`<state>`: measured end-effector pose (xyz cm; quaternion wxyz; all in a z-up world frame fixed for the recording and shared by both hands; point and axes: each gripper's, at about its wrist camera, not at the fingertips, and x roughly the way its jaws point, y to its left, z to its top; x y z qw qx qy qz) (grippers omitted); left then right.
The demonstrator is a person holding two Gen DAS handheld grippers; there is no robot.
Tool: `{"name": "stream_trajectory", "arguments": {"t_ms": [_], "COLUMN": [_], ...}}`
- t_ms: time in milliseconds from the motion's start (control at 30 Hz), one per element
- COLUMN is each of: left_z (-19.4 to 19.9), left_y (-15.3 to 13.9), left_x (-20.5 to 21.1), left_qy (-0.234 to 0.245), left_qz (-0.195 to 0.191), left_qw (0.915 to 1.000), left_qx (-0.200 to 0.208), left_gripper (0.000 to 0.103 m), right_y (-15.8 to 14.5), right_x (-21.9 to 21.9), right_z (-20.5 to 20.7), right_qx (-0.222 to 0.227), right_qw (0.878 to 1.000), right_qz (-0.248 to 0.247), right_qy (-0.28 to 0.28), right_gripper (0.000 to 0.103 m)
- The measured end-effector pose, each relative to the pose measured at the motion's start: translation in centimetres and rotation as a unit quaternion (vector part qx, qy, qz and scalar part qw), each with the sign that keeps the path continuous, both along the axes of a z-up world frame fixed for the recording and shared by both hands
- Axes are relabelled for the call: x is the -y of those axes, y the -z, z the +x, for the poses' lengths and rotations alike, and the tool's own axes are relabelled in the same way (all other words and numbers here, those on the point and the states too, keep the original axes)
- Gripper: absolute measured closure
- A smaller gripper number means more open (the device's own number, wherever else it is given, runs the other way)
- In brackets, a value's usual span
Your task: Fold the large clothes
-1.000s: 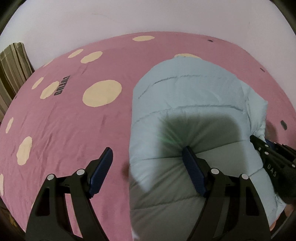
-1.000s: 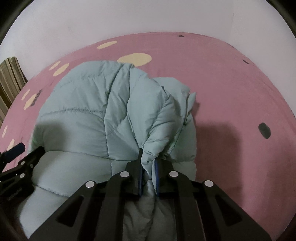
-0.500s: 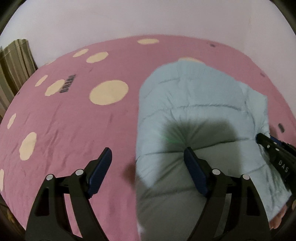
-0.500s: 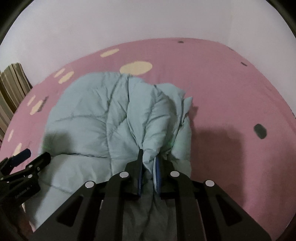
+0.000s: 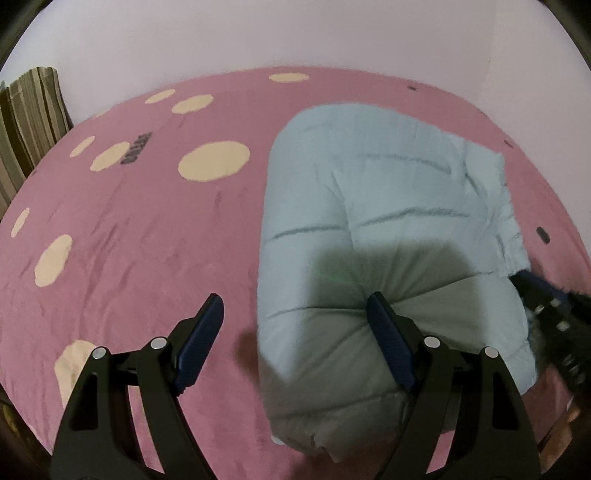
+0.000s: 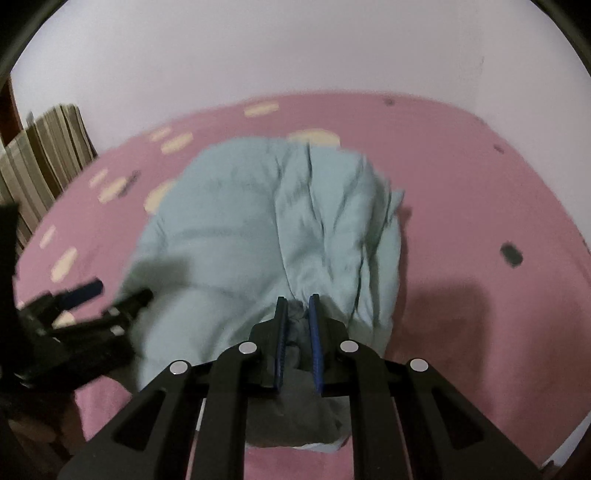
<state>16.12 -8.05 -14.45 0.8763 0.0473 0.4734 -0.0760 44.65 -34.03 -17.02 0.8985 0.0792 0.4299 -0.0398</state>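
A pale blue puffer jacket (image 5: 388,221) lies folded on a pink bed cover (image 5: 129,240) with cream dots. My left gripper (image 5: 293,325) is open and empty, its right finger (image 5: 388,339) pressing on the jacket's near part, its left finger over the cover. In the right wrist view the jacket (image 6: 258,221) fills the middle. My right gripper (image 6: 297,314) holds a bunched fold of the jacket between its nearly closed fingers, at the jacket's near right side. The right gripper shows at the right edge of the left wrist view (image 5: 554,314); the left gripper shows at the left of the right wrist view (image 6: 74,314).
A white wall (image 5: 295,33) runs behind the bed. A striped brown cloth (image 5: 29,118) hangs at the far left, also visible in the right wrist view (image 6: 44,155). The cover's near edge drops off at the bottom right in the right wrist view (image 6: 517,443).
Both grippers have drawn back and up from the jacket. The right fingers have parted slightly around the fold. The raised fold has dropped lower onto the jacket.
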Motion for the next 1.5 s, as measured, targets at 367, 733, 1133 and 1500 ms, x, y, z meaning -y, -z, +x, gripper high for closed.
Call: {"name": "stream_trajectory", "arguments": {"t_ms": [367,733,1133,1500], "left_z": [1.1,0.1,7.9,10.5], "left_y": [3.0,-1.3,-2.1,3.3], "left_x": [0.2,-0.6,2.3,3.3], "left_qy": [0.003,0.007,0.0,-0.017], "left_qz": [-0.008,-0.027,0.0,0.012], "left_qw": [0.9995,0.9996,0.9999,0.9992], "left_qx": [-0.032,-0.006,0.013,-0.033], "left_gripper": [0.021,0.022,0.022,0.02], "right_y": [4.2,-0.7,-2.1,4.2], "right_x": [0.7,0.6,2.2,2.6], "right_z": [0.8,-0.5,8.5,11.7], "right_qx": [-0.029,0.019,0.021,-0.04], "right_qw": [0.999,1.0,1.0,0.999], "right_qz": [0.012,0.007,-0.017,-0.028], "right_qy": [-0.003,0.003,0.002,0.008], "right_gripper": [0.091,0.091,0.091,0.091]}}
